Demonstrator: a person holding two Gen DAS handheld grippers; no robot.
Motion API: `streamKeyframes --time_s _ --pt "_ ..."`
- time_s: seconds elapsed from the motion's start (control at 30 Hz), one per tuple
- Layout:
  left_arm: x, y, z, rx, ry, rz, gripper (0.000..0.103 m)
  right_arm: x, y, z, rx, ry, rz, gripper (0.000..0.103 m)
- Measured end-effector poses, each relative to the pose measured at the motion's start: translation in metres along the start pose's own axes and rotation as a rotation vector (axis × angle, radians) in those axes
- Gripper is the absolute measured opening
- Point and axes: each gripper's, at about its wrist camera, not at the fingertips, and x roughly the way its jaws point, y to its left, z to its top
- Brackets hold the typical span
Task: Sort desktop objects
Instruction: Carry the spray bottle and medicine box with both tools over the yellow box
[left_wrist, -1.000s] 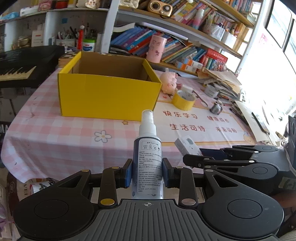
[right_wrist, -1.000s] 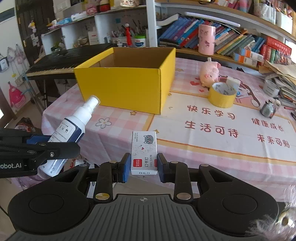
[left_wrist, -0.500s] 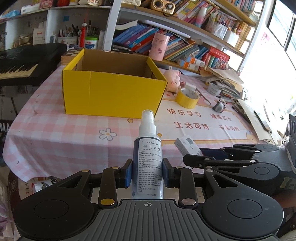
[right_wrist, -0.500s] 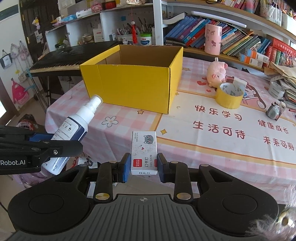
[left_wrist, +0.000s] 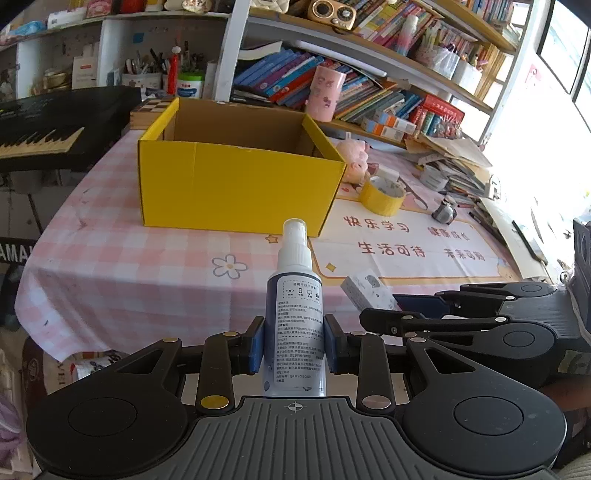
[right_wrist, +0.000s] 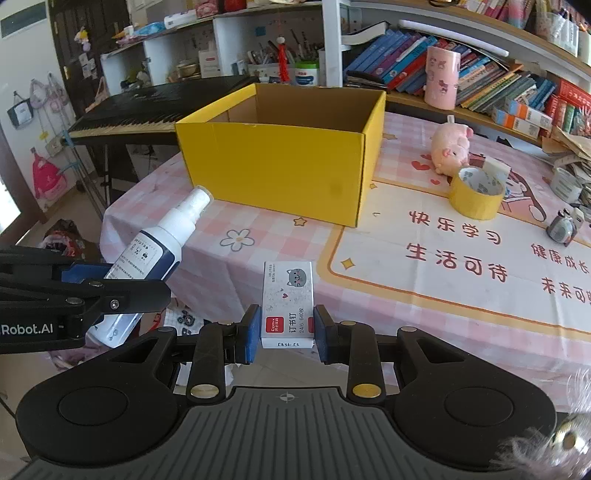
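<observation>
My left gripper (left_wrist: 294, 345) is shut on a white and dark blue spray bottle (left_wrist: 297, 314), held upright off the table's near edge. My right gripper (right_wrist: 284, 332) is shut on a small white staple box (right_wrist: 288, 302) with a cat picture. Each gripper shows in the other's view: the right one (left_wrist: 380, 314) with its box (left_wrist: 367, 293), the left one with its bottle (right_wrist: 155, 254). An open yellow cardboard box (left_wrist: 236, 184) (right_wrist: 277, 170) stands ahead on the pink checked tablecloth; what I see of its inside is bare.
A yellow tape roll (right_wrist: 476, 194), a pink plush pig (right_wrist: 452, 147) and a small grey sharpener (right_wrist: 561, 229) lie right of the box. A black keyboard (left_wrist: 55, 125) stands at the left. Bookshelves and paper stacks line the back and right.
Both grippers have moved forward and up toward the yellow box, each still holding its object.
</observation>
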Motion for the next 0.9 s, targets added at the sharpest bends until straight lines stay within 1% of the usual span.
streamKeyframes --time_s 0.3,0.6,0.9 --pt "-0.002 0.008 0.005 -0.012 -0.014 0.015 0.031 0.004 0.006 0.007 -0.031 -0.003 0.006 0.027" --pt "-0.002 0.017 0.017 -0.023 -0.032 0.039 0.031 0.009 0.004 0.020 0.019 -0.005 0.034 0.027" --pt "0.002 0.025 0.031 -0.035 -0.052 0.062 0.031 0.015 0.008 0.038 0.003 -0.019 0.059 0.027"
